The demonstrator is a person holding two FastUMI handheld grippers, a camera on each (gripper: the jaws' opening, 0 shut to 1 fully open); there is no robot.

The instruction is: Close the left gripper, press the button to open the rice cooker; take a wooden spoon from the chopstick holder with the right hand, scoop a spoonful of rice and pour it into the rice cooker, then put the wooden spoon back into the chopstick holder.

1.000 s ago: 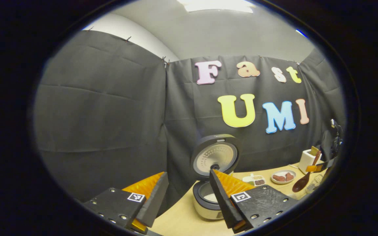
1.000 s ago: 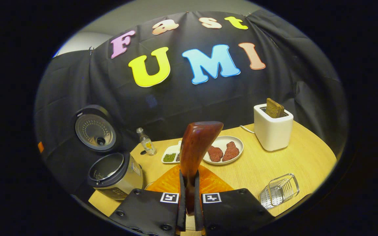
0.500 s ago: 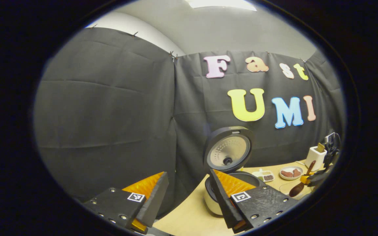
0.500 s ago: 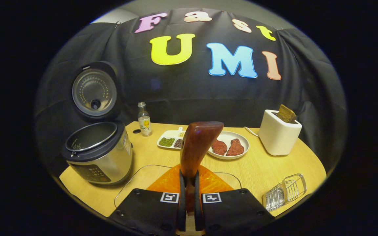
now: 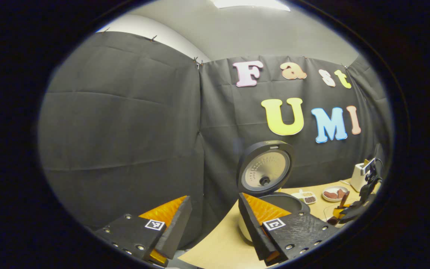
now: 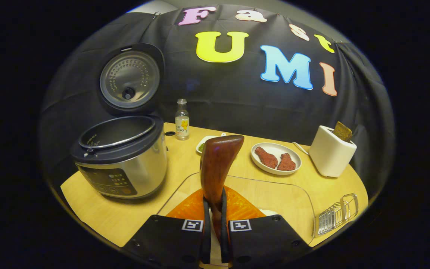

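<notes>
Right claw [image 6: 213, 215] is pinching the wooden spoon [image 6: 218, 168], handle clamped between both fingers, bowl standing up and leaning slightly right above a clear glass dish [image 6: 274, 188] on the worktop [image 6: 125, 213]. To the left sits the rice cooker [image 6: 120, 157], lid [image 6: 130, 79] flipped up, pot open. Behind it stands a small bottle [image 6: 181, 125]; farther right, a plate [image 6: 276, 158] with two red pieces, a white toaster [image 6: 332, 155], and the wire chopstick holder [image 6: 337, 218] lying near the right edge. Left claw [image 5: 215, 224] hangs spread wide, empty, at the worktop's left end, near the cooker.
</notes>
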